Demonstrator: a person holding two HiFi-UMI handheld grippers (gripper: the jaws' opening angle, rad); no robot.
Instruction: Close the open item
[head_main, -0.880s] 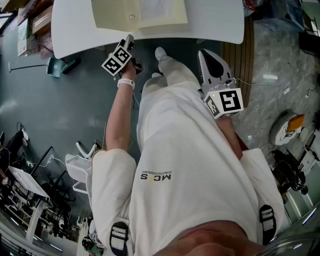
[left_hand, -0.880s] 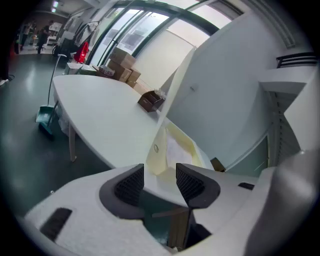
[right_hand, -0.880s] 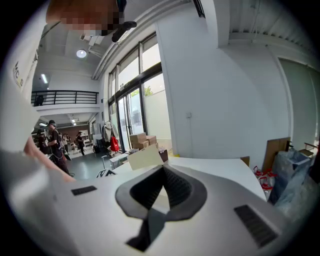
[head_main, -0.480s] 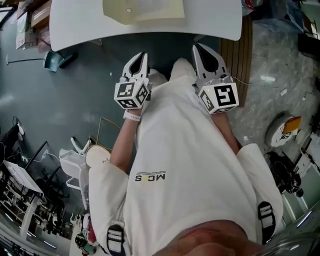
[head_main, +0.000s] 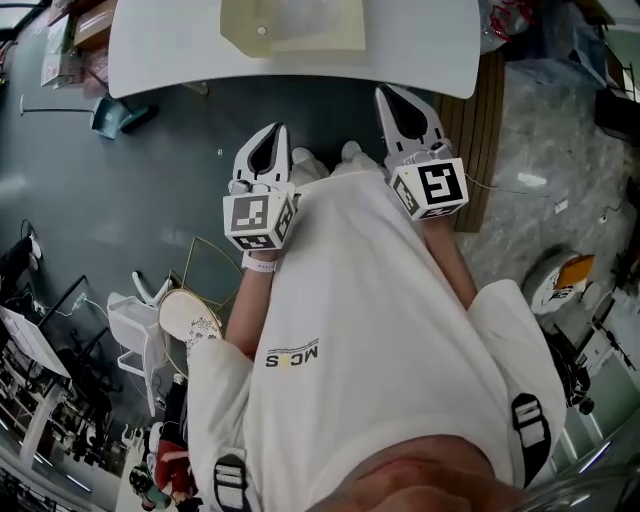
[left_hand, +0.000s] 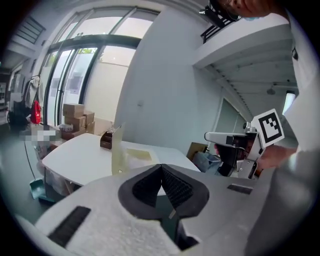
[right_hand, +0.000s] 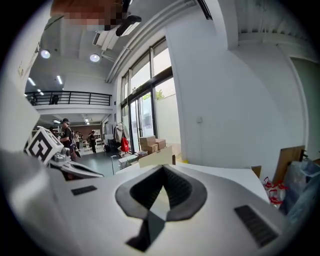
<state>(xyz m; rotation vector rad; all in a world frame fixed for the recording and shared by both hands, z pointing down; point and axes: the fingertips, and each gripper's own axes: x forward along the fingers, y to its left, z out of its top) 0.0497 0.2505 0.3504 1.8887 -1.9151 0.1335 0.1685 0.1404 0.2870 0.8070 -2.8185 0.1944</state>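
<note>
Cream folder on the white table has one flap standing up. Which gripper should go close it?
Left, probably. The left gripper lines up with the cream plastic folder and its raised flap. The right gripper sits off to the side. Both are shut and empty.

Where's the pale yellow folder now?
Head view, top centre: the pale yellow plastic folder lies on the white table, ahead of the left claw and right claw, touching neither.

You can read one print only: the white shirt (head_main: 400, 300) carries a small logo (head_main: 293, 353), seen upside down, showing "MC" and "S"; the character between them is illegible.
</note>
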